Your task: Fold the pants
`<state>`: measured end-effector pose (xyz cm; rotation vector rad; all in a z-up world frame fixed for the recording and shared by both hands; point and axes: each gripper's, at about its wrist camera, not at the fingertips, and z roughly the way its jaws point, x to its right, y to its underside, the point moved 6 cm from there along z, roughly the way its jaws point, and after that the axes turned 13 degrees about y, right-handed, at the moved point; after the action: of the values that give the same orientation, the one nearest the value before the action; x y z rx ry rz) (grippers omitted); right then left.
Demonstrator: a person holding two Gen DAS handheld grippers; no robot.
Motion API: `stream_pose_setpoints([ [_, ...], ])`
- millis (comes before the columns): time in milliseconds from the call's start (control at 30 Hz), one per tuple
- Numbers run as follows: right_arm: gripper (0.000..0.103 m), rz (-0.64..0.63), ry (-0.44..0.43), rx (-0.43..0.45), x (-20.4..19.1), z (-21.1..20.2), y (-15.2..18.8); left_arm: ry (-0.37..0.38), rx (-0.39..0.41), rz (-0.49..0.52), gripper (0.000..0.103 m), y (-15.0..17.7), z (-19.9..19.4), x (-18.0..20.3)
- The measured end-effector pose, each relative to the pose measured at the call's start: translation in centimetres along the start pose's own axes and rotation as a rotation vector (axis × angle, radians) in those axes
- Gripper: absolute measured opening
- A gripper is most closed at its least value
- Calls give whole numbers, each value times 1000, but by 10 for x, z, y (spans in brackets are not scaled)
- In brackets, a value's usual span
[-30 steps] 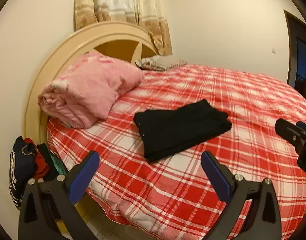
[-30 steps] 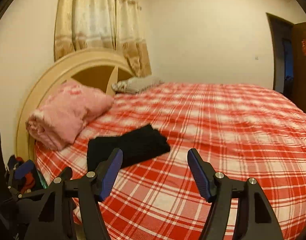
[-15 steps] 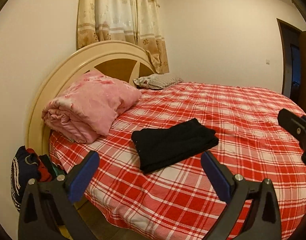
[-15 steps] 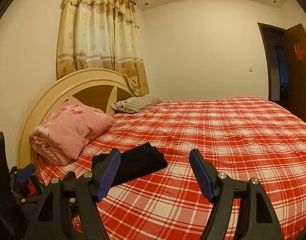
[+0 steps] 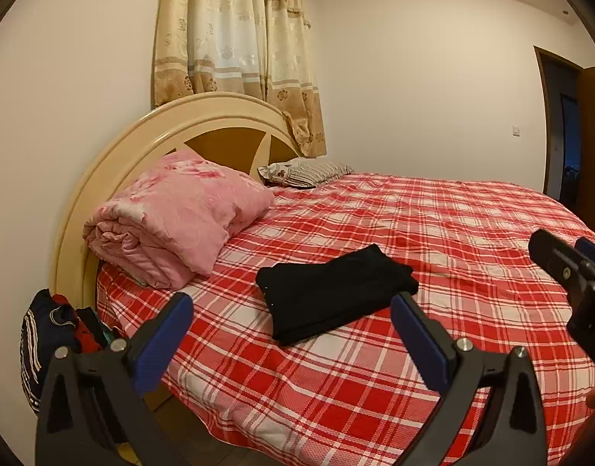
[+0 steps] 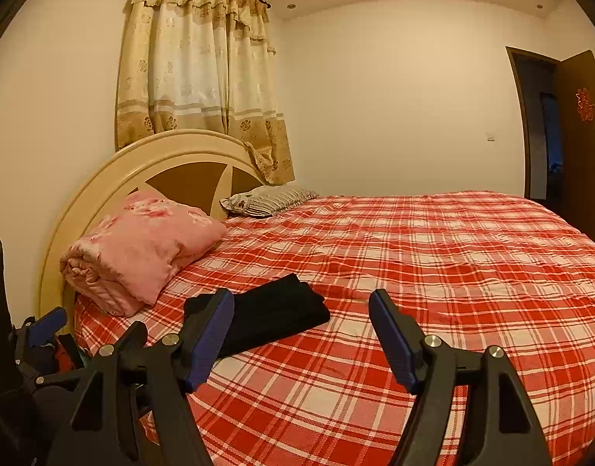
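Note:
Black pants lie folded into a compact rectangle on the red plaid bed, near its front left corner. My left gripper hangs open in front of them, off the near bed edge, nothing between its blue pads. In the right wrist view the same folded pants sit behind the left finger of my right gripper, which is also open and empty. The right gripper's tip shows at the right edge of the left wrist view.
A rolled pink quilt lies by the curved cream headboard, a striped pillow further back. A heap of dark and red clothes sits on the floor left of the bed. A brown door stands open at right.
Both grippers have drawn back and tilted up from the bed, so the pants look smaller and lower and more wall and ceiling show. The pants have not moved.

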<state>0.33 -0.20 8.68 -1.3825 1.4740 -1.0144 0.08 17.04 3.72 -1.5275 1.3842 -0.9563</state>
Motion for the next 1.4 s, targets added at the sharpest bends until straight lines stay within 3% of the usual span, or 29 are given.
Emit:
stream_pose_setpoints([
  [1400, 74, 12, -6, -23, 0, 4, 4, -10, -18, 8, 103, 3, 3, 0],
])
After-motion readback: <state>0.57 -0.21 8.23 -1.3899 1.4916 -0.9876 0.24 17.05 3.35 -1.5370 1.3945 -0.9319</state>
